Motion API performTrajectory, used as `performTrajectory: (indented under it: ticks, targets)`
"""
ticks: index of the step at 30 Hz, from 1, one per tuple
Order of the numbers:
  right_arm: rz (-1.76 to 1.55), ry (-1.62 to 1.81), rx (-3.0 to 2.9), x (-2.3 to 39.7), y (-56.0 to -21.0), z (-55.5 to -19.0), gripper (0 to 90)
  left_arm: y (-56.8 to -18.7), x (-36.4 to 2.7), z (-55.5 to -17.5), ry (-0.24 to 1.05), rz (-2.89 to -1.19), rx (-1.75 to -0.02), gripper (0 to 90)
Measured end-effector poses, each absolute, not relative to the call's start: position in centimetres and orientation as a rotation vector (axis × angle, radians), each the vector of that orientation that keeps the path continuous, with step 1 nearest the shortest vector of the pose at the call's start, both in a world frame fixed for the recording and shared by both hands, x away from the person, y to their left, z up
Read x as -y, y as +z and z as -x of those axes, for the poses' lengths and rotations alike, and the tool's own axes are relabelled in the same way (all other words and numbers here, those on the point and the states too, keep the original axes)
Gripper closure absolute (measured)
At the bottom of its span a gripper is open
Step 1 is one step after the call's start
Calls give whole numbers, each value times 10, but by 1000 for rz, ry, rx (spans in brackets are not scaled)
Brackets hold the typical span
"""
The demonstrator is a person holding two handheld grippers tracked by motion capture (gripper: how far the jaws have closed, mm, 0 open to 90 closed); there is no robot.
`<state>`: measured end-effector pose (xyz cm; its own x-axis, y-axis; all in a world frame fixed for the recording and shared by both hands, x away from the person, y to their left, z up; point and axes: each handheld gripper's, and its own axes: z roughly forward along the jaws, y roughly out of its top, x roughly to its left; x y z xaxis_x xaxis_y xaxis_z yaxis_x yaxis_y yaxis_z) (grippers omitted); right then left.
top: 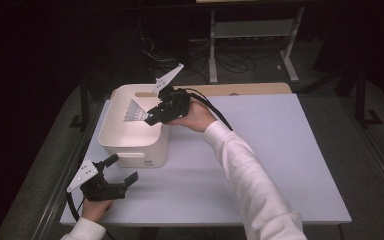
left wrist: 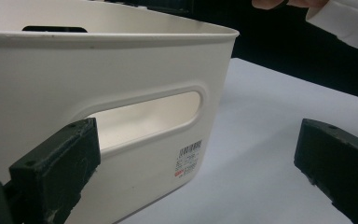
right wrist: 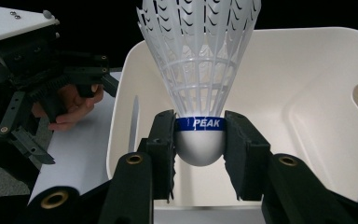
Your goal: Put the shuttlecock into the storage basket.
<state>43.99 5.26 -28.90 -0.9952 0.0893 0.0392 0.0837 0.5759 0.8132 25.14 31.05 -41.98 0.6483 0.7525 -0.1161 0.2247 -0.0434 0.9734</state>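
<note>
A feather-light, easily crushed shuttlecock (right wrist: 199, 79) is clamped by its firm cork base in the right claw (right wrist: 199, 149) above the white bin (right wrist: 307, 70), while the left claw (left wrist: 191, 177) is held apart, empty.

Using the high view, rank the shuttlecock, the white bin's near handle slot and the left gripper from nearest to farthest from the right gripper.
1. The shuttlecock: clamped by its cork between the jaws of the right gripper, over the bin's inside.
2. The near handle slot: on the wall of the white bin that faces the person, below the gripper.
3. The left gripper: on the table at the near left, beyond that wall.
</note>
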Motion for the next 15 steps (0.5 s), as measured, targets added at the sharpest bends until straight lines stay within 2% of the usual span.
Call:
performTrajectory:
  ticks: [15]
  targets:
    - [-159,1430,-2825,-66,-301,-440,635,-420,-310,-251,510,-1594,-826,0]
